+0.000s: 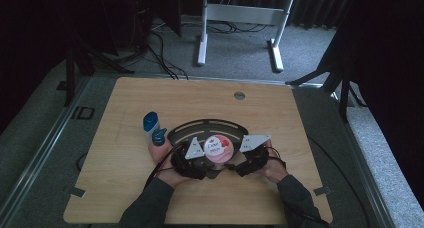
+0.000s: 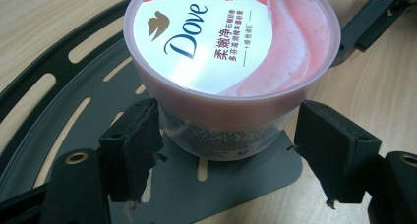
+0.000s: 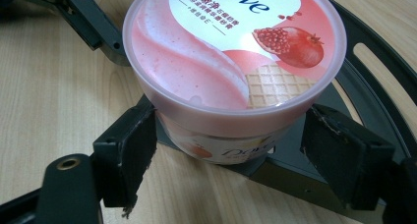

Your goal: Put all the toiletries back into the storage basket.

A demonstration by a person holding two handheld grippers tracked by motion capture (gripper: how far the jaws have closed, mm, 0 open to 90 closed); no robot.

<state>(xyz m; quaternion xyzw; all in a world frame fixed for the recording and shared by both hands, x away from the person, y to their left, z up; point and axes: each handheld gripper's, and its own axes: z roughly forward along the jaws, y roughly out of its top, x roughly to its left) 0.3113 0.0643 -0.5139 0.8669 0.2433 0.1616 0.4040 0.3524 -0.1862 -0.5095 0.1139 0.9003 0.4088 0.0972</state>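
Low in the centre of the high view, the left gripper (image 1: 206, 164) and right gripper (image 1: 235, 164) flank the pink tub (image 1: 218, 149) from opposite sides, jaws spread around its wall, apparently to share the lift. The tub sits on a black tray (image 1: 180, 133), with a blue bottle (image 1: 150, 126) at centre left.

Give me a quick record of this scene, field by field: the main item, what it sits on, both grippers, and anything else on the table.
Main item: pink Dove tub, lid on, upright
Support: black slotted rack, lying flat on the wooden table
Left gripper: jaws open, one each side of the tub's base, a gap at the right jaw
Right gripper: jaws open, flanking the tub below its lid
Other: blue bottle, left of the rack
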